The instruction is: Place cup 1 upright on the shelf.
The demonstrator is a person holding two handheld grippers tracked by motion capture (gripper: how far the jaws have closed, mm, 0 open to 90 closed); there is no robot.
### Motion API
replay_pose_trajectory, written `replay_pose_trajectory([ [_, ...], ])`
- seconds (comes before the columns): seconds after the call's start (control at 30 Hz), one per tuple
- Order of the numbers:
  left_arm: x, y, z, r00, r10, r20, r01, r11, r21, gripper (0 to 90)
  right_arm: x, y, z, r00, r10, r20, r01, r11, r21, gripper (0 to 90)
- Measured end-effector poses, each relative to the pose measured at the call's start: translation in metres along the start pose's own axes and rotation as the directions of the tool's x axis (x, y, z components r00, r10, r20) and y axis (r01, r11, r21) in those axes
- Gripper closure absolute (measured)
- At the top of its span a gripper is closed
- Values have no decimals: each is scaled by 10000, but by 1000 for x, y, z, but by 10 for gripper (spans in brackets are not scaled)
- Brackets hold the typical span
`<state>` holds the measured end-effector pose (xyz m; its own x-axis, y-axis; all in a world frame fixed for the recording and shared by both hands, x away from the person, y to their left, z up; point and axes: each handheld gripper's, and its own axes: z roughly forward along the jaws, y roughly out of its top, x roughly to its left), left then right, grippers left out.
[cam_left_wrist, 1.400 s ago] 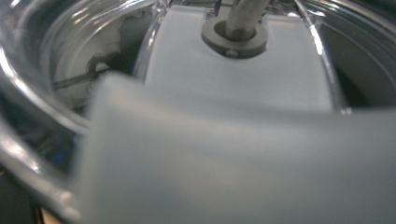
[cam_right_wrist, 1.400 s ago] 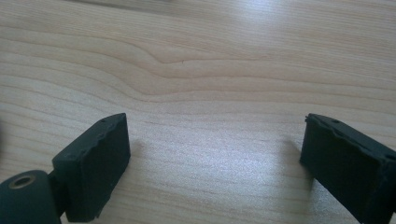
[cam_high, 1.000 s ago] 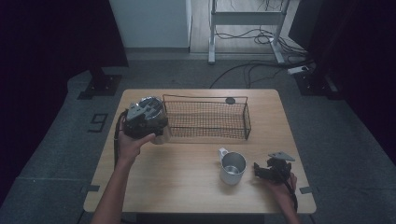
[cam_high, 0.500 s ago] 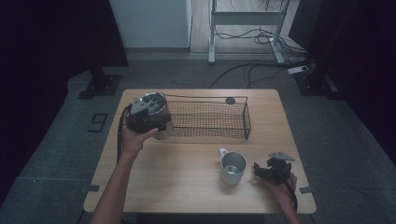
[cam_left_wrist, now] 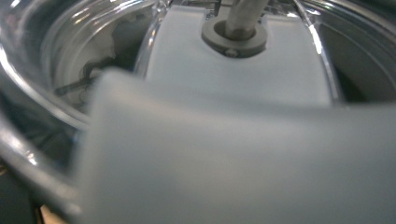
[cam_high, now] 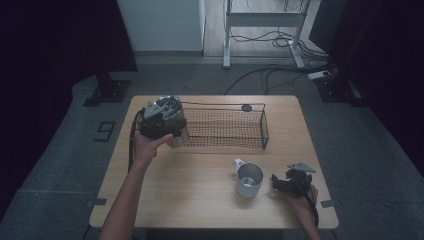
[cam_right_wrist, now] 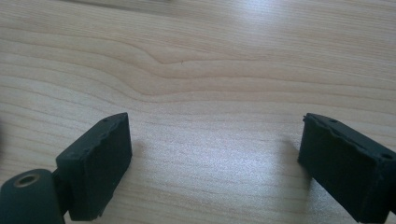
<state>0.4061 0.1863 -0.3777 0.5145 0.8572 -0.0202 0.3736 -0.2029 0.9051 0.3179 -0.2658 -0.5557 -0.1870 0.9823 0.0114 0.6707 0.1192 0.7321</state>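
In the high view my left gripper point(cam_high: 172, 134) hangs above the table at the left end of the black wire basket point(cam_high: 262, 131), shut on a clear glass point(cam_high: 180, 140). The left gripper view looks straight into that glass point(cam_left_wrist: 56, 84): its curved wall and rim are right in front of the camera, and a blurred pale pad point(cam_left_wrist: 233, 163) crosses the foreground. At the table's front right, my right gripper point(cam_high: 276, 181) rests low and open beside a metal mug point(cam_high: 248, 179). Between its black pads point(cam_right_wrist: 100, 158) lies bare wood point(cam_right_wrist: 215, 88), with nothing held.
The wooden table point(cam_high: 200, 200) carries the basket along its back half, with a small dark disc point(cam_high: 246, 107) behind it. The mug's handle points toward the basket. Around the table are dark floor, cables and a metal stand's legs point(cam_high: 227, 60).
My left gripper has drifted slightly away and to the right with the glass, closer to the basket's left end. The right gripper and the mug have stayed put.
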Motion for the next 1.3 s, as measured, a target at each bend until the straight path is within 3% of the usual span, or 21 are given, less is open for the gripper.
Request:
replay_pose_trajectory([
  [0.63,-3,10,17,10000,-5,42,4,9997,230,41,0,0,0,10000,-14,12,14,10000,-34,94],
  [1.3,-4,20,48,9999,54,95,-60,9978,657,41,0,0,0,10000,-9,-5,9,10000,-26,98],
])
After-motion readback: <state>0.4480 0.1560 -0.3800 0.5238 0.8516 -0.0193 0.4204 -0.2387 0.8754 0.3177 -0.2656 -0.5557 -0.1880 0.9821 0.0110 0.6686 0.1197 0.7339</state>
